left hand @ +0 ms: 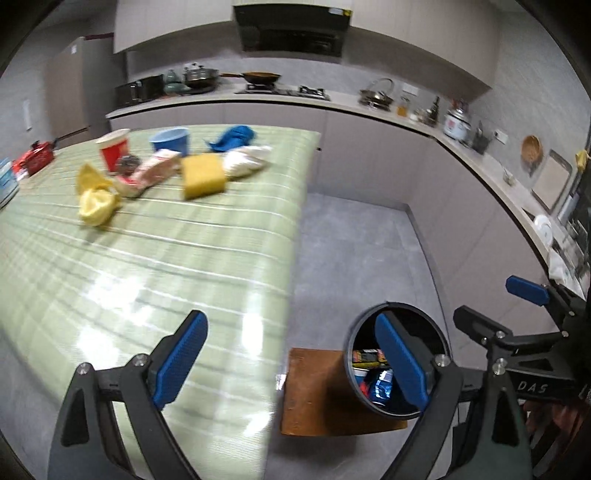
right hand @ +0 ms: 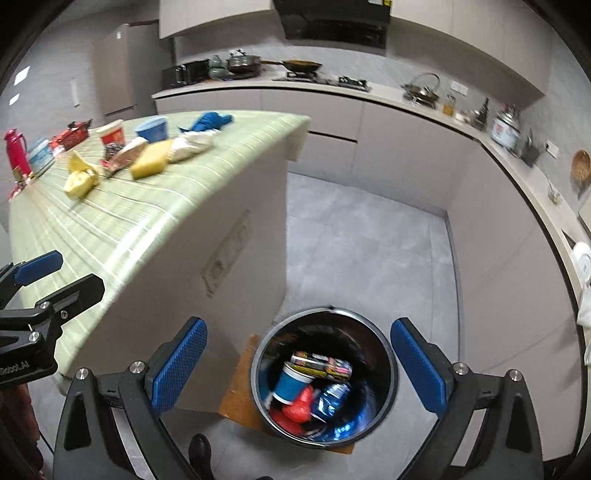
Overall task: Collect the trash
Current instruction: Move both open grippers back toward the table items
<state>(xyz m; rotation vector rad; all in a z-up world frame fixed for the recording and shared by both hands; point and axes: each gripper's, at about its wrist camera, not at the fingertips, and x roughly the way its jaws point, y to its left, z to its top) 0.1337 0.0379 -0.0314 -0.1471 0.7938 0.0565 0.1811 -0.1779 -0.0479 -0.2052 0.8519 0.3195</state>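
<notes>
Right wrist view has the right gripper [right hand: 299, 363] tilted steeply down over the trash bin [right hand: 384, 369], jaws spread wide and empty, the bin's cup and wrappers showing between them. Left gripper [left hand: 291, 363], equally wide and empty, angles down beside the bin, straddling the table [left hand: 147, 258] edge. Remaining trash [left hand: 205, 176] sits well beyond the bin.

Domestic kitchen. An L-shaped counter [right hand: 406, 96] carries a gas hob [right hand: 325, 79] with a wok [right hand: 301, 65] under an extractor hood [right hand: 334, 20]; a rice cooker [right hand: 506, 127] stands near its corner, a fridge [right hand: 127, 70] at its left end.
</notes>
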